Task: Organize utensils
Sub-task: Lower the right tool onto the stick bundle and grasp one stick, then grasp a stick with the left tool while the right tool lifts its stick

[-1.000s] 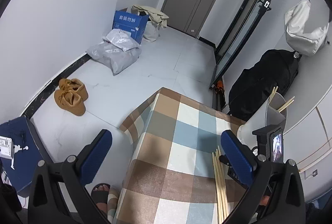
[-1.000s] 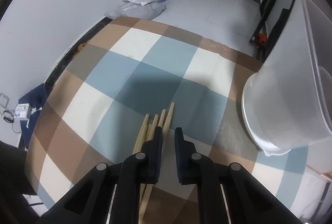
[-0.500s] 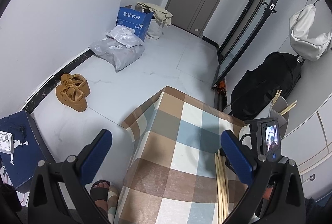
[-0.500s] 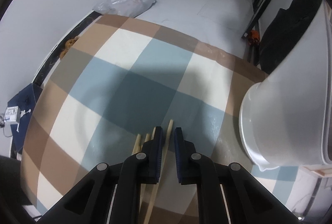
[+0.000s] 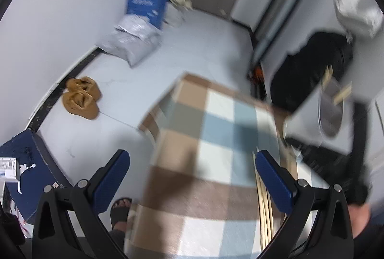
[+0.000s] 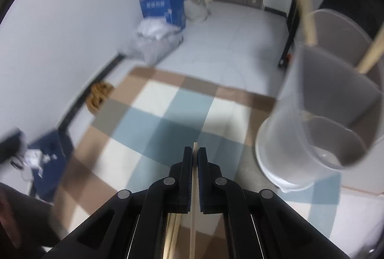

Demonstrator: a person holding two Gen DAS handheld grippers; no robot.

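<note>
Covering the table: checked cloth [image 6: 168,115] in brown, blue and white squares, filling the middle of both views.
Container: translucent plastic pitcher [image 6: 319,129] at three o'clock on the cloth in the right wrist view, with two chopsticks [image 6: 306,7] leaning inside it.
Left gripper [image 5: 192,177]: jaws spread wide, nothing between them, hanging over the cloth's near edge.
Right gripper [image 6: 195,163]: jaws have just closed, clenched on a single chopstick [image 6: 193,211] whose tip pokes out at twelve o'clock past the pads.
Remaining chopsticks [image 5: 264,206]: lying together on the cloth at five o'clock in the left wrist view, partly behind the left gripper's right finger.
</note>
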